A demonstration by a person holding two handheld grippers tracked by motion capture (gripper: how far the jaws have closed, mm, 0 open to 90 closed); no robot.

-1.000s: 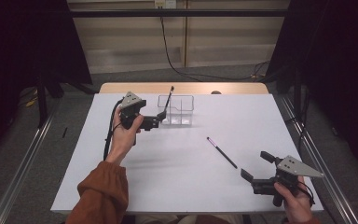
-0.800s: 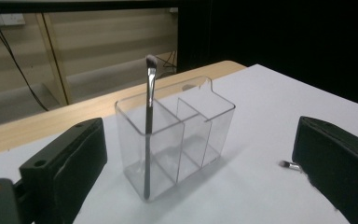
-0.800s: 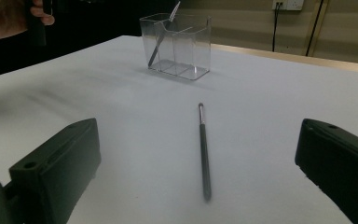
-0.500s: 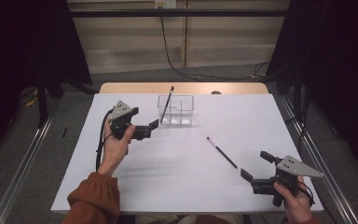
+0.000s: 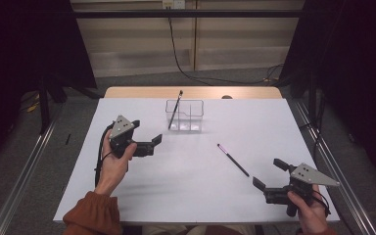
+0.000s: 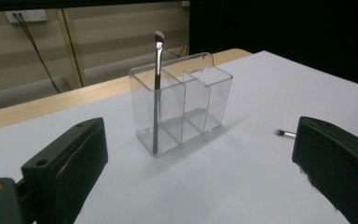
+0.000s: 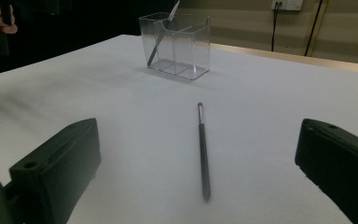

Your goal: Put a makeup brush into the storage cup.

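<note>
Left gripper [image 5: 149, 142]: we saw it left of centre in the high view, held by the person's left hand [image 5: 112, 164], its jaws spread wide with nothing between them.
Left gripper's own view: we saw the two black jaws at the lower corners, far apart, with the clear organizer [image 6: 181, 101] standing between them farther up the frame.
Right gripper [image 5: 270, 176]: we found it in the lower right of the high view, gripped by the right hand [image 5: 308, 211], jaws parted and empty.
Right gripper's own view: we saw the loose brush [image 7: 202, 150] lying on the table between the open jaws, touching neither.
Loose brush, look: we noted a thin dark handle, a short pale metal ferrule and a small tip at the far end.
Loose brush, place: we saw it [image 5: 233, 159] flat on the white table [image 5: 196, 191], right of centre in the high view, between the organizer and the right gripper, apart from both.
Loose brush, axis: we read its long axis as diagonal in the high view, tip toward the upper left, handle end toward the lower right.
Organizer: we saw a transparent box [image 5: 184, 116] with compartments, upper centre of the high view.
Standing brush [image 6: 156, 91]: we saw it in the organizer's end compartment, nearly upright, bristles up above the rim.
</note>
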